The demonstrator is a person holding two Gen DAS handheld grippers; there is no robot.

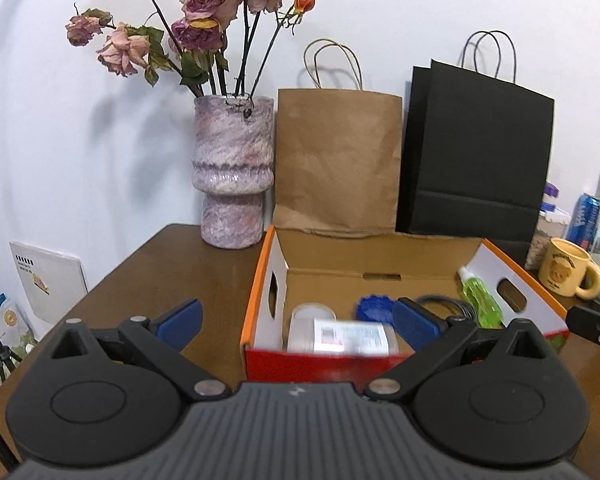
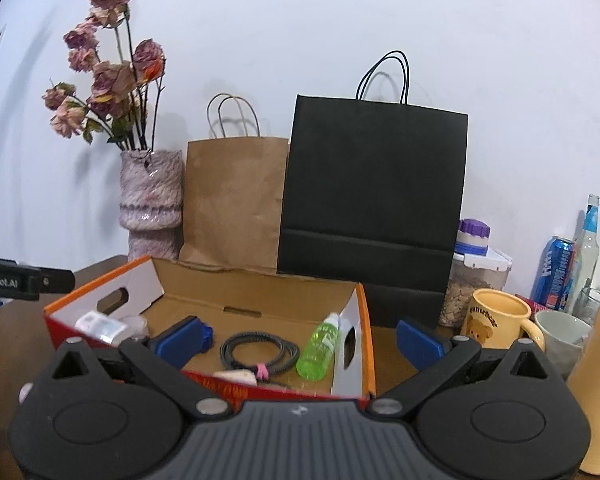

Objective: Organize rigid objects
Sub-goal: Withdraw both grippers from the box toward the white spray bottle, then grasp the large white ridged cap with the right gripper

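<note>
Nearest in the left wrist view, the left gripper [image 1: 298, 322] is seen with its blue-padded fingers spread wide and nothing between them. The right gripper [image 2: 300, 338] is likewise held apart and empty in the right wrist view.

Just beyond both, an open cardboard box with orange-edged white sides and a red front [image 1: 260, 300] [image 2: 100, 292] rests on the brown wooden table [image 1: 160, 272]. Inside it, a clear plastic jar with a white printed label [image 1: 340, 334] [image 2: 100, 326] is laid on its side at the near left, blurred in the left view. A blue scalloped lid [image 1: 374, 308] is shown only by the left view, behind the jar. A coiled grey cable with a pink tie [image 2: 256, 350] is seen whole only in the right view; the left shows just its arc [image 1: 444, 302]. A green translucent bottle with a white cap [image 1: 478, 298] [image 2: 320, 346] leans against the box's right wall.

To the right of the box a yellow bear-printed mug [image 1: 568, 272] [image 2: 496, 318] stands. A lidded clear container of seeds [image 2: 476, 280], a blue can [image 2: 556, 276] and a grey cup [image 2: 560, 336] are plainer in the right view.

Farthest, against the white wall, a mottled pink ceramic vase of dried roses [image 1: 234, 172] [image 2: 150, 200], a brown paper bag [image 1: 336, 160] [image 2: 234, 200] and a black paper bag [image 1: 476, 152] [image 2: 374, 188] are lined up.
</note>
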